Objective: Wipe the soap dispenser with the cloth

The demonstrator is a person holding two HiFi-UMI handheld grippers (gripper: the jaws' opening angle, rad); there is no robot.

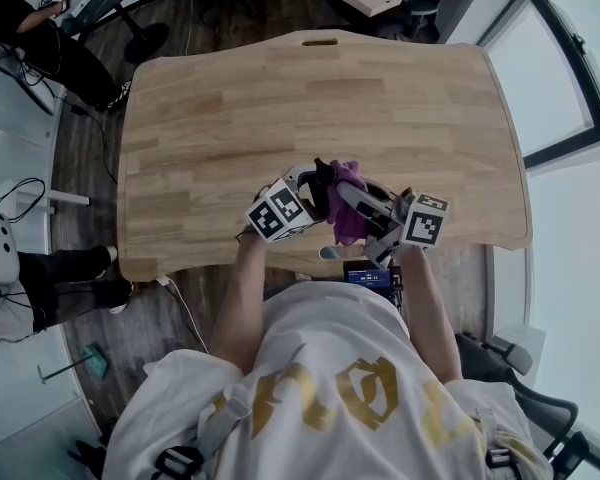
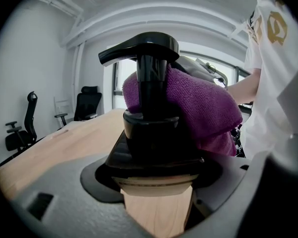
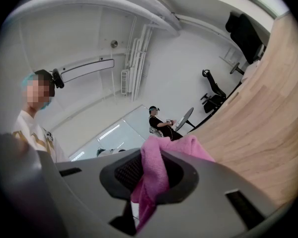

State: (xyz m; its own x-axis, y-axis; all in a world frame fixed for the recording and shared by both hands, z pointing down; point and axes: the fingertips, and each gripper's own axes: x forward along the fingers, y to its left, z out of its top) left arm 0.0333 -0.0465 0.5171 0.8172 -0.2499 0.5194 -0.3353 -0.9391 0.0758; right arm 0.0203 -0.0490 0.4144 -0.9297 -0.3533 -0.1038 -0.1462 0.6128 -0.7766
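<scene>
Dispenser: soap dispenser [image 2: 149, 108] with a glossy black pump head, a long flat spout pointing left, a straight stem and a rounded black collar; a pale tan band shows below the collar.
Cloth: purple cloth [image 2: 203, 103], nubbly microfibre pile, bunched in soft folds.
Table: pale wood table [image 1: 380, 98] with long-plank grain, rounded corners and a slot cut near its far edge.
Left gripper: left gripper [image 2: 156, 182] has matte grey jaws closed on the dispenser's body just under the collar; pump head stands upright above them.
Right gripper: right gripper [image 3: 149, 177] has its jaws pinched shut on a fold of the cloth [image 3: 156, 167], which looks pinker here and hangs out both above and below the pads.
Contact: the cloth lies against the right and rear side of the pump stem and collar, touching.
Position: head view puts the dispenser [image 1: 323, 183] over the table's near edge, mid-width, between the left gripper [image 1: 315, 190] and right gripper [image 1: 352, 200]; the cloth [image 1: 348, 203] is on its right.
Head view only: both marker cubes and the whole tabletop.
Left gripper view only: spout shape, cloth pile, black office chairs by the window.
Right gripper view only: the pinch itself; the dispenser is hidden; a seated person in black far off.
</scene>
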